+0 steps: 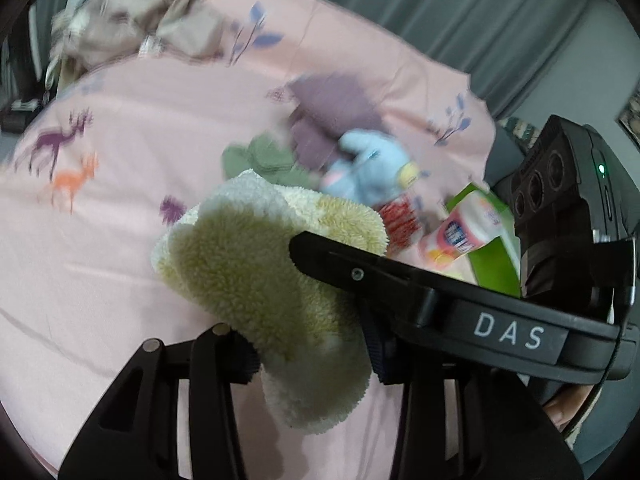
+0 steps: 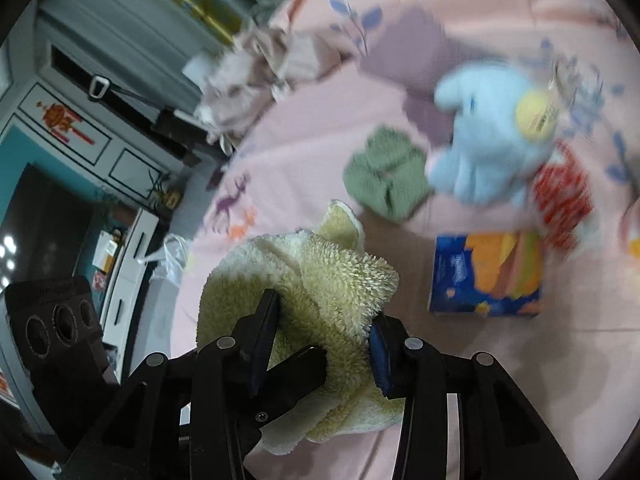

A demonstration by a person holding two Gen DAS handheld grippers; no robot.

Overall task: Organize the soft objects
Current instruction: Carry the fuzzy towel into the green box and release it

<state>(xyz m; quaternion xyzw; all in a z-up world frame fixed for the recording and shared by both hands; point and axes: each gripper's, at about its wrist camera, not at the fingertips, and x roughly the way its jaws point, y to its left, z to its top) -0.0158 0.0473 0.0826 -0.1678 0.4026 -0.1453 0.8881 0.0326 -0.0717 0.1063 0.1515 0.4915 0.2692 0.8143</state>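
Observation:
A fluffy cream-yellow towel (image 1: 256, 264) hangs bunched above the pink bedsheet (image 1: 100, 248), held from two sides. My left gripper (image 1: 308, 360) is shut on its lower part, the pile squeezed between both pads. In the right wrist view my right gripper (image 2: 324, 344) is shut on the same towel (image 2: 320, 280), and a left gripper finger (image 2: 296, 372) crosses just under it. The right gripper's long black finger (image 1: 360, 276) lies across the towel in the left wrist view. A blue plush toy (image 2: 484, 136), a folded green cloth (image 2: 384, 172) and a purple cloth (image 2: 416, 48) lie further on.
A crumpled beige garment (image 2: 248, 76) sits at the bed's far edge. A blue and orange box (image 2: 486, 276), a red-and-white packet (image 2: 564, 200) and a green box with a pink pouch (image 1: 492, 248) lie to the right. The bed edge drops off left, by white furniture (image 2: 128, 264).

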